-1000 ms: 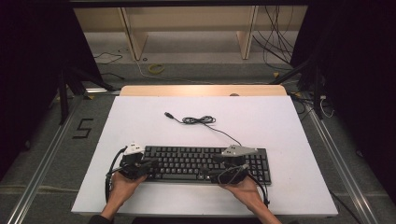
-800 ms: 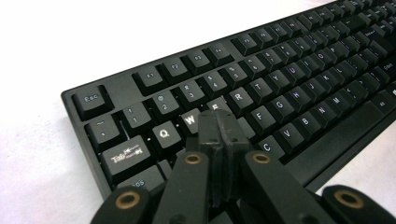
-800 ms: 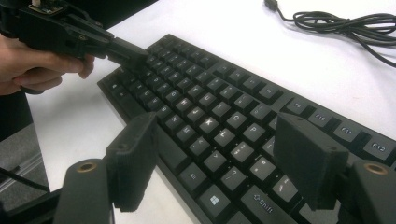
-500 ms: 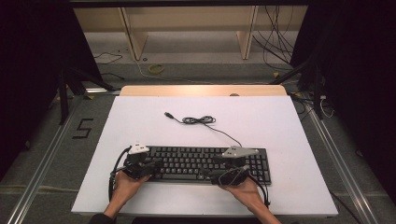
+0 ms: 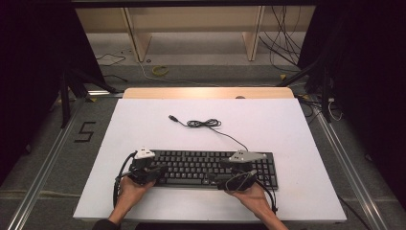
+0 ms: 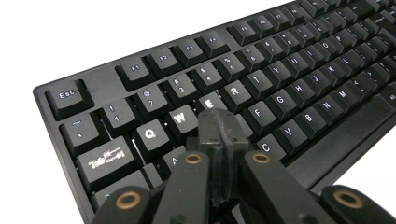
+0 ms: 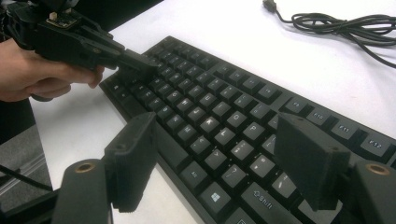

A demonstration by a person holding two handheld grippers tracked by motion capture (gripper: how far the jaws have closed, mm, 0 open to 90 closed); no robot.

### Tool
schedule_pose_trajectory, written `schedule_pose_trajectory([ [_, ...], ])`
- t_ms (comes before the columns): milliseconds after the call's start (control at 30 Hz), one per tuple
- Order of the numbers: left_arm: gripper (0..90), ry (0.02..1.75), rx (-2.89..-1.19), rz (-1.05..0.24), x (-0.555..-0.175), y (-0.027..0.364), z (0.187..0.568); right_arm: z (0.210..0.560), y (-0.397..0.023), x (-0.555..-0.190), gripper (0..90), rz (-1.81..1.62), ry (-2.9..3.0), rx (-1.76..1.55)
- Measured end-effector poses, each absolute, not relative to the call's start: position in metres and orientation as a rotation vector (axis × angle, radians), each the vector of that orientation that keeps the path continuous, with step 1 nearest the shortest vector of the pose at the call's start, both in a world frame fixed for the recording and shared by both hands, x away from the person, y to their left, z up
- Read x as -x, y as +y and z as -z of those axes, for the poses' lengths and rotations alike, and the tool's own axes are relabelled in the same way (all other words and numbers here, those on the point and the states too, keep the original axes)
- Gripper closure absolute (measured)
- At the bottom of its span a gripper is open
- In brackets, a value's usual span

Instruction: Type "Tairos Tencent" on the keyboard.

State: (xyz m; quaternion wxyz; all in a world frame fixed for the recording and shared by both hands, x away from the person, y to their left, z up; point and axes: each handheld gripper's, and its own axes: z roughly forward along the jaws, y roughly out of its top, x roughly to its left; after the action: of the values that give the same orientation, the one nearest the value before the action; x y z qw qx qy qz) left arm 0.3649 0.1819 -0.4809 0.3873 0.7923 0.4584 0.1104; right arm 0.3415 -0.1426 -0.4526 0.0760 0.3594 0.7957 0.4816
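A black keyboard (image 5: pixel 206 165) lies near the front edge of the white table (image 5: pixel 143 124). Its black cable (image 5: pixel 206 123) coils behind it and ends in a loose plug (image 5: pixel 172 117). My left gripper (image 5: pixel 158 171) is shut with nothing between its jaws. Its joined tips (image 6: pixel 219 122) sit on or just above the letter keys (image 6: pixel 187 116) below E, at the keyboard's left end. The right gripper view also catches the left gripper (image 7: pixel 140 67) and the hand holding it. My right gripper (image 7: pixel 215 135) stands open, its jaws wide apart low over the keyboard's right half (image 7: pixel 219 116).
Behind the white top runs a wooden table edge (image 5: pixel 206 92). Beyond it, cables lie on the floor (image 5: pixel 158 69) under a wooden shelf frame (image 5: pixel 191 28). Metal rails (image 5: pixel 43 167) run along both sides of the table.
My left gripper has edged slightly to the right over the keyboard's left end. The right gripper has stayed where it was.
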Motion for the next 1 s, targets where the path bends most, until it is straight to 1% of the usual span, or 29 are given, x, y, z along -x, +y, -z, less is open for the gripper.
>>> schedule_pose_trajectory([
  [200, 88.8, 1.168, -2.012, -0.290, -0.364, 0.182, 0.479, 0.452, -0.143, -0.341, 31.0, -1.450, 2.383, -1.073],
  [267, 88.7, 1.173, -1.983, -0.295, -0.364, 0.184, 0.477, 0.452, -0.143, -0.342, 31.0, -1.453, 2.379, -1.075],
  [300, 84.9, 1.173, -1.976, -0.302, -0.364, 0.185, 0.475, 0.451, -0.143, -0.342, 30.9, -1.458, 2.375, -1.076],
  [367, 82.0, 1.178, -1.937, -0.304, -0.362, 0.187, 0.472, 0.451, -0.142, -0.342, 30.7, -1.464, 2.371, -1.076],
  [400, 82.0, 1.177, -1.925, -0.301, -0.362, 0.189, 0.471, 0.451, -0.142, -0.342, 30.7, -1.464, 2.371, -1.076],
  [433, 78.7, 1.177, -1.914, -0.302, -0.361, 0.190, 0.469, 0.451, -0.141, -0.343, 30.7, -1.466, 2.373, -1.072],
  [467, 71.3, 1.174, -1.897, -0.300, -0.360, 0.193, 0.468, 0.450, -0.139, -0.344, 30.6, -1.464, 2.376, -1.069],
  [500, 67.6, 1.174, -1.897, -0.300, -0.360, 0.193, 0.468, 0.450, -0.139, -0.344, 30.6, -1.464, 2.376, -1.069],
  [533, 67.6, 1.178, -1.887, -0.293, -0.360, 0.193, 0.467, 0.450, -0.137, -0.344, 30.6, -1.466, 2.379, -1.065],
  [600, 57.0, 1.173, -1.868, -0.281, -0.359, 0.195, 0.466, 0.450, -0.131, -0.346, 30.8, -1.466, 2.386, -1.053],
  [633, 57.0, 1.171, -1.863, -0.282, -0.359, 0.196, 0.466, 0.450, -0.131, -0.346, 30.8, -1.466, 2.386, -1.053],
  [667, 54.4, 1.171, -1.858, -0.282, -0.358, 0.197, 0.465, 0.449, -0.129, -0.347, 30.9, -1.467, 2.389, -1.047],
  [733, 47.5, 1.170, -1.843, -0.286, -0.357, 0.198, 0.464, 0.449, -0.125, -0.349, 31.6, -1.471, 2.392, -1.037],
  [767, 42.7, 1.171, -1.841, -0.287, -0.357, 0.198, 0.464, 0.448, -0.122, -0.352, 32.9, -1.473, 2.393, -1.033],
  [800, 42.7, 1.171, -1.835, -0.284, -0.356, 0.199, 0.463, 0.448, -0.122, -0.352, 32.9, -1.473, 2.393, -1.033],
  [867, 36.3, 1.163, -1.837, -0.288, -0.354, 0.199, 0.462, 0.448, -0.118, -0.356, 34.6, -1.478, 2.393, -1.037],
  [933, 31.2, 1.154, -1.839, -0.307, -0.352, 0.200, 0.462, 0.448, -0.115, -0.358, 36.9, -1.471, 2.399, -1.034],
  [967, 30.2, 1.152, -1.831, -0.307, -0.350, 0.200, 0.461, 0.449, -0.113, -0.360, 38.6, -1.471, 2.400, -1.036],
  [1000, 28.4, 1.150, -1.823, -0.308, -0.349, 0.201, 0.460, 0.450, -0.110, -0.362, 42.4, -1.467, 2.406, -1.040],
])
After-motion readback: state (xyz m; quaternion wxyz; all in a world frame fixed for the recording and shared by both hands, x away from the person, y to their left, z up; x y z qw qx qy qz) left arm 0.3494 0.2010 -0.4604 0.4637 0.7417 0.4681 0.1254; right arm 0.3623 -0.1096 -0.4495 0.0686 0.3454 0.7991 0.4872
